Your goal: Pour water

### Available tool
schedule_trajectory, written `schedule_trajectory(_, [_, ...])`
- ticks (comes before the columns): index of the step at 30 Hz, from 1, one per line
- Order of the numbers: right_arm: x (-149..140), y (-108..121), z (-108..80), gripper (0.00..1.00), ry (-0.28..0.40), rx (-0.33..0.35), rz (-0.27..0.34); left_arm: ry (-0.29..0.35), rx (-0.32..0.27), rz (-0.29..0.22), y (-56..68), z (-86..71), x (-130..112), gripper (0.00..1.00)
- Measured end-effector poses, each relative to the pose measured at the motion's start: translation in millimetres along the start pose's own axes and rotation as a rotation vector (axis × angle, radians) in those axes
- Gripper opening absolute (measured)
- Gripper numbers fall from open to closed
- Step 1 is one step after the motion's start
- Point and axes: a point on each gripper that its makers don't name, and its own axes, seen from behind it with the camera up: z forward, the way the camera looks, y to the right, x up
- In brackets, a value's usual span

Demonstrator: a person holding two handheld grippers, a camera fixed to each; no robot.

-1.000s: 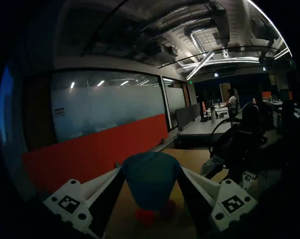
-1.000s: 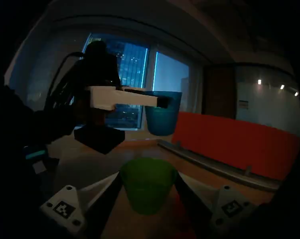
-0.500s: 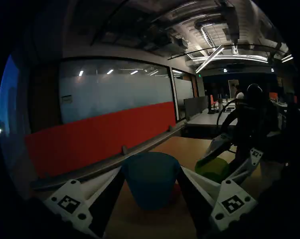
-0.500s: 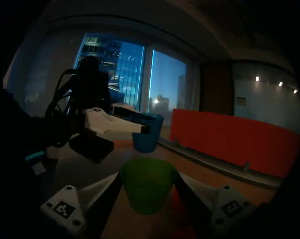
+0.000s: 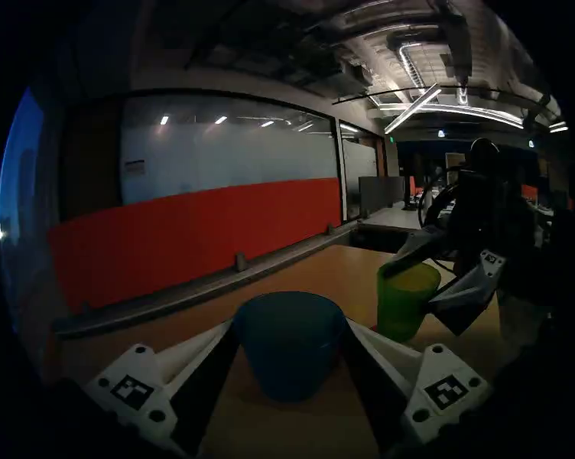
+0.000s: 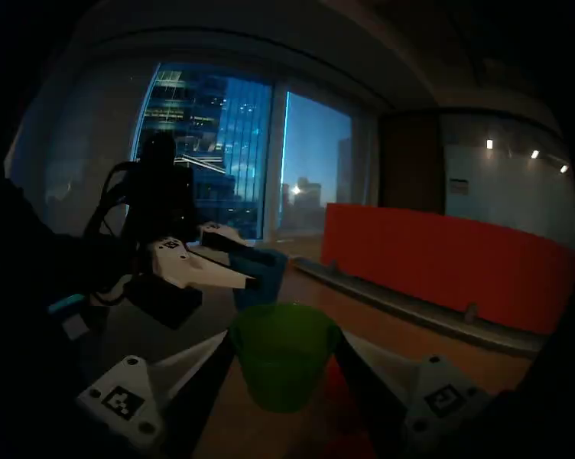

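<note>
A: Okay, quick, nearest first. What was the left gripper (image 5: 290, 325) doing?
B: Clenched on the blue cup (image 5: 289, 363), one finger pressed on each side below the rim. The cup was upright, mouth up, so nothing would spill.
A: Right gripper (image 6: 284, 336)?
B: Same deal, fingers clamped on the green cup (image 6: 281, 371), also upright. The side grip left both rims free, which I'd judge suits tipping one cup over the other.
A: Where were the cups relative to each other?
B: Near, not touching. In the left gripper view the green one sat a bit beyond the blue one, off to its right. Probably held close so a pour wouldn't miss.
A: Any water?
B: Couldn't tell, too dark to see inside either cup. Neither was tilted, so I'd say pouring hadn't started.
A: On the table (image 5: 318, 268) or lifted?
B: Low over it; contact couldn't be confirmed.
A: Background?
B: A red wall panel (image 5: 196, 226) with frosted glass (image 5: 226, 157) above it ran along the table's far edge, and ceiling strip lights (image 5: 417, 107) were farther back. The right gripper view had a big window (image 6: 211, 153) at dusk.
</note>
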Motion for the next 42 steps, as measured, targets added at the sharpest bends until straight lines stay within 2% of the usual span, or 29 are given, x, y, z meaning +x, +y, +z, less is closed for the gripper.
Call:
schedule_trajectory(6, [-8, 0, -1.0, 1.00, -0.026, 0.013, 0.002, -0.032, -0.005, -0.015, -0.4, -3.2, -18, 0.87])
schedule_trajectory(12, [-18, -3, -0.1, 1.00, -0.066, 0.031, -0.001, -0.091, -0.018, -0.005, 4.1, -4.9, -45, 0.87])
schedule_trajectory(17, [-28, -4, 2.1, 1.00, -0.101, 0.041, -0.006, -0.128, -0.020, -0.006, 3.0, -5.2, -61, 0.88])
schedule_trajectory(24, [-53, -7, 6.9, 1.00, -0.185, 0.082, -0.010, -0.173, -0.031, -0.013, 6.0, -3.7, -80, 0.88])
schedule_trajectory(30, [-71, -10, 13.4, 1.00, -0.252, 0.108, -0.030, -0.230, -0.038, 0.001, 8.1, -3.4, -106, 0.88])
schedule_trajectory(42, [-98, -11, 23.5, 1.00, -0.350, 0.150, -0.008, -0.324, -0.087, 0.026, 20.0, -4.3, -140, 0.88])
